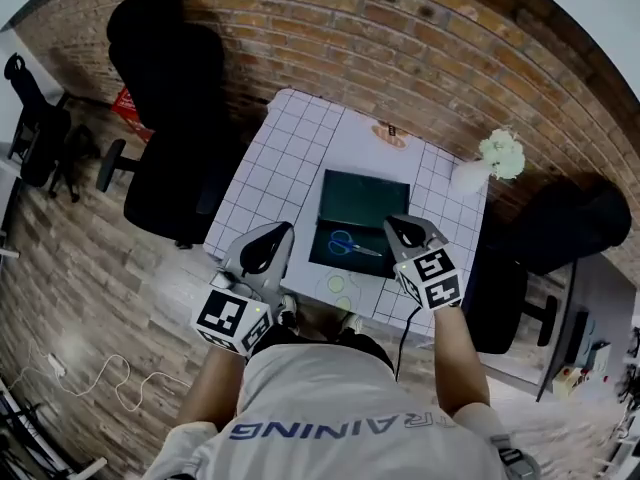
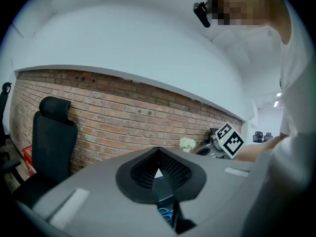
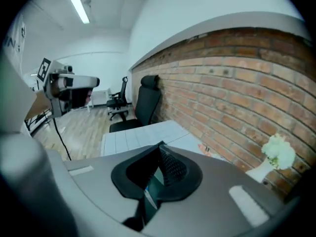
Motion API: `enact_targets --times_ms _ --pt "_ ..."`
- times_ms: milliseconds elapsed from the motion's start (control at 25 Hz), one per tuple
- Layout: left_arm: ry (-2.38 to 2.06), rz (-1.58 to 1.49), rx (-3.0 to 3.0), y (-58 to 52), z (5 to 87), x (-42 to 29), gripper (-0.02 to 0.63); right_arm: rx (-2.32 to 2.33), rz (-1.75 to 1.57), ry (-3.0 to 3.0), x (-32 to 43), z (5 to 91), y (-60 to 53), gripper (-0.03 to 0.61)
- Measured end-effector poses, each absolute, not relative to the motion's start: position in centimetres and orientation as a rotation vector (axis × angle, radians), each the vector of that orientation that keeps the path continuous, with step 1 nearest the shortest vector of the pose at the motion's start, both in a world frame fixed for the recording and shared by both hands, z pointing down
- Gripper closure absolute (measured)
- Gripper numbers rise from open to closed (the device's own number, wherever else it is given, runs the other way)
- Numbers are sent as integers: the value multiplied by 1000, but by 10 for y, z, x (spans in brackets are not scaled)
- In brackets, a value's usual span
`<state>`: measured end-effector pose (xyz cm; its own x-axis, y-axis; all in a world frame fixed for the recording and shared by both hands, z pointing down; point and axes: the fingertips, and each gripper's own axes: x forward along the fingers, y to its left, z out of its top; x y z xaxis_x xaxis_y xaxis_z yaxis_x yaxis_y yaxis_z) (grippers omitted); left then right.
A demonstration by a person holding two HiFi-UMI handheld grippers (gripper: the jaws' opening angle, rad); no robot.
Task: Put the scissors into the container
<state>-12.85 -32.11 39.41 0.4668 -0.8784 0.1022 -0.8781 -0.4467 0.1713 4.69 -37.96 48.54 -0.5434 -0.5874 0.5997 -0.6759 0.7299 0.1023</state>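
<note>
Head view, worktop: a white worktop (image 1: 290,138) ruled in a grey grid stood against a brick wall (image 1: 380,28).
Head view, room: a wood-plank floor (image 1: 90,298) ran around the worktop. One black office chair (image 1: 175,183) stood at the worktop's left and another black chair (image 1: 560,233) at its right. White flowers (image 1: 500,153) stood at the far right corner.
Head view, container: a dark rectangular container (image 1: 365,196), green in its far half and darker in its near half, lay on the middle of the worktop.
Head view, scissors: the scissors (image 1: 352,245) had blue handles and pale blades, and they lay flat on the container's darker near half.
Head view, scissors' axis: the long axis ran across the worktop from left to right, a little skewed. The handles were at the left and the blades pointed right.
Head view, grippers: the left hand-held gripper (image 1: 286,228) and the right hand-held gripper (image 1: 392,222) hung over the worktop's near edge, one at each side of the scissors and apart from them.
Left gripper view, jaws: the tips were pressed together with nothing held. A bit of blue handle showed below through the slit between the jaws.
Left gripper view, room: the brick wall, a black chair and the flowers showed, with the right hand-held gripper off to the right.
Right gripper view, jaws: the jaws were closed tip to tip and empty. A strip of the green container showed through the slit.
Right gripper view, room: the grid worktop, the brick wall and the flowers showed under a ceiling strip light (image 3: 79,6).
</note>
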Motion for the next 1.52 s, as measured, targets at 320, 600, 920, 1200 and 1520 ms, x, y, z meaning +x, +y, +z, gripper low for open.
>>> enact_targets --times_ms 320,600,920,1200,1520 --pt "-1448 -59 2648 -334 353 -77 614 1263 119 -2506 103 388 -359 563" --pt "-1384 -84 2730 -336 328 -46 614 1669 11 -2565 159 320 -338 563" --pt "-1314 -93 2782 -334 322 -18 614 1759 23 -2547 189 316 -328 563" --pt "-1343 -85 2765 -331 325 -18 614 1727 48 -2560 188 321 -329 563" --pt "-1353 -90 2748 -329 327 -21 614 1681 51 -2573 181 325 -330 563"
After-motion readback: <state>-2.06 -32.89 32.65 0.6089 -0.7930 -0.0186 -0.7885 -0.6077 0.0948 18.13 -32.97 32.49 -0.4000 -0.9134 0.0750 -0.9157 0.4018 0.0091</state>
